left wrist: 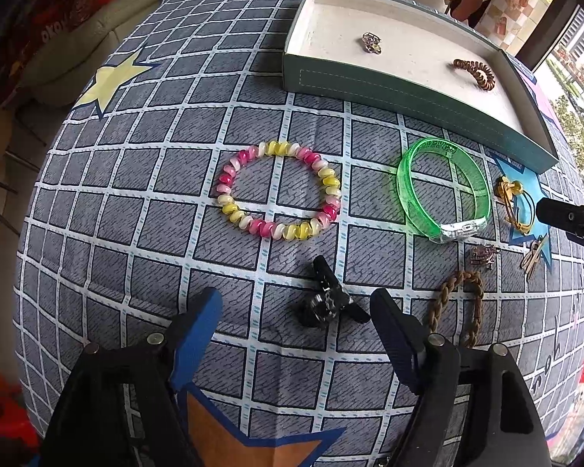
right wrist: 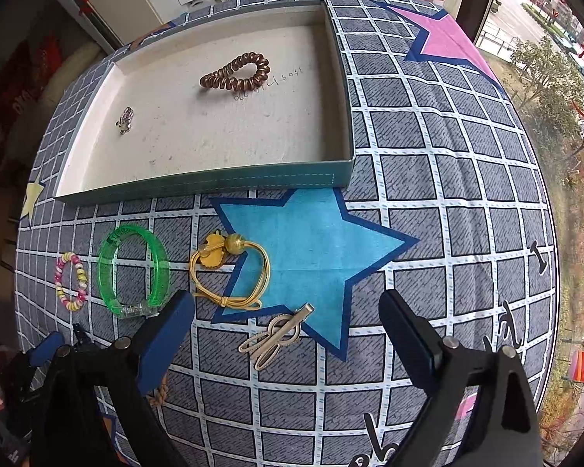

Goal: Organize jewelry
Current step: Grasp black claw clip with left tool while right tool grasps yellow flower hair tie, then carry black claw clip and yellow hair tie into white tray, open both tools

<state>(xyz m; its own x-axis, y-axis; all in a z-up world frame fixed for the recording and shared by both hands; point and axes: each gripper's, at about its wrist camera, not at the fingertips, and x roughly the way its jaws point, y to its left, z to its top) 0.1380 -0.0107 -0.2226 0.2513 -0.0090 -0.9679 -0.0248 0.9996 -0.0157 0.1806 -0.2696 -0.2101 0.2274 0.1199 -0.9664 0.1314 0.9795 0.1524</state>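
On the left of the checked cloth we see a pink, white and yellow spiral bracelet lying flat. Nearer us, the left gripper hangs over the cloth with its fingers apart; a black hair clip lies between them, and neither pad touches it. Just right of that gripper lies a brown braided loop, and above it a clear green bangle rests on its edge. A small dark charm sits beside the bangle, too small for us to make out.

Further right, a yellow elastic tie with a gold bead rests on the edge of the blue star. Below it a pale metal hair clip lies between the parted fingers of the right gripper, untouched. Behind everything stands the shallow green box, holding a brown spiral tie and a small silver trinket, well apart.
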